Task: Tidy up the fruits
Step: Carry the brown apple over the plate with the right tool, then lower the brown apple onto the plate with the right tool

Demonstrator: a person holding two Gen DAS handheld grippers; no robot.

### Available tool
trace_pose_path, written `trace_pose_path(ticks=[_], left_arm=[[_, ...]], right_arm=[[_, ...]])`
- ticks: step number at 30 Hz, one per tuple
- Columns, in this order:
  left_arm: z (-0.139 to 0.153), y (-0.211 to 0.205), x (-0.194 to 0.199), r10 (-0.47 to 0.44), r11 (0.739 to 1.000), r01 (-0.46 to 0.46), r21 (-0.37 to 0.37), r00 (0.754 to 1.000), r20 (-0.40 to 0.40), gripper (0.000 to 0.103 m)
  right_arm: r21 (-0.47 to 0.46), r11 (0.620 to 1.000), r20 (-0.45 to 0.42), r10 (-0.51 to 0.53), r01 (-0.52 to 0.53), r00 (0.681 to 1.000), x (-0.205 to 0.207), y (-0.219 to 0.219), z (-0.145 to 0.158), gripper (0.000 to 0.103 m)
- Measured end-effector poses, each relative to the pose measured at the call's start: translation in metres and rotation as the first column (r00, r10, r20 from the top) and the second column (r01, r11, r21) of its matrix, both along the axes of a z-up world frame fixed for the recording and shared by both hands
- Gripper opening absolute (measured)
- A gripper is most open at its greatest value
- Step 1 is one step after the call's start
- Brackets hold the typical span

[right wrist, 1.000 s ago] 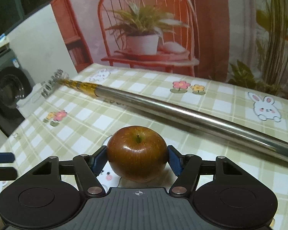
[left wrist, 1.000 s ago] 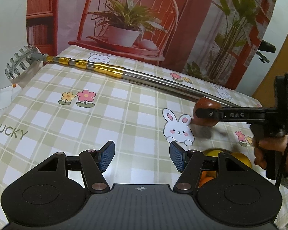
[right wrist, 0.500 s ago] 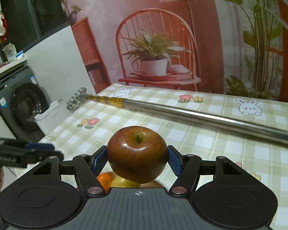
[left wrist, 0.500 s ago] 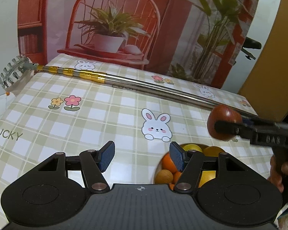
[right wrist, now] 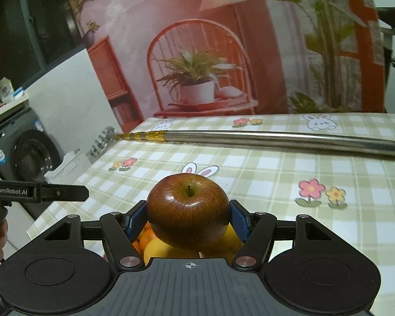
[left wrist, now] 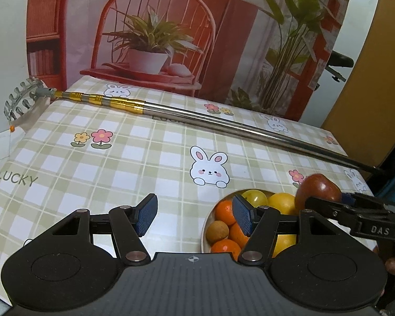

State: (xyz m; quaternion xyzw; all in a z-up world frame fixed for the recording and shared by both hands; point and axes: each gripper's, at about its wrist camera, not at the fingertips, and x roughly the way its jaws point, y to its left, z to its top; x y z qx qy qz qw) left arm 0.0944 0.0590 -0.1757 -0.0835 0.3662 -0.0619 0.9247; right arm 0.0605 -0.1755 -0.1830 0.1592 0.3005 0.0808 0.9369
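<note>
A dark red apple sits between the blue pads of my right gripper, which is shut on it. In the left wrist view the apple hangs over the right side of a pale bowl. The bowl holds several oranges, a yellow citrus, a green fruit and a small brown fruit. Under the apple I see orange fruit and yellow fruit. My left gripper is open and holds nothing, its right finger over the bowl's near left part.
A long metal telescopic pole with a gold section and a toothed head lies across the far part of the checked tablecloth. A washing machine stands past the table's left edge. A printed backdrop closes the far side.
My right gripper has carried the apple from the table surface up and over to the fruit bowl. My left gripper has shifted so that the bowl shows more fully; it stays open.
</note>
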Motion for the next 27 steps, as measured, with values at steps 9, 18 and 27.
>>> trace_pose_path(ticks=[9,18,27], left_arm=[[-0.005,-0.008,-0.007,-0.032,0.999,0.031,-0.008,0.999,-0.012,0.065],[-0.008,-0.007,-0.011,-0.037,0.999,0.037,-0.023,0.999,-0.020,0.066],[-0.011,-0.006,-0.011,-0.034,0.999,0.033,-0.032,0.999,-0.032,0.066]], right_arm=[[-0.040,0.999,-0.049,-0.012,0.010,0.999,-0.032,0.005,-0.011,0.062],[-0.037,0.999,-0.049,0.022,-0.024,0.999,-0.031,0.024,-0.015,0.062],[-0.032,0.999,-0.049,0.006,-0.008,0.999,-0.030,0.021,-0.018,0.062]])
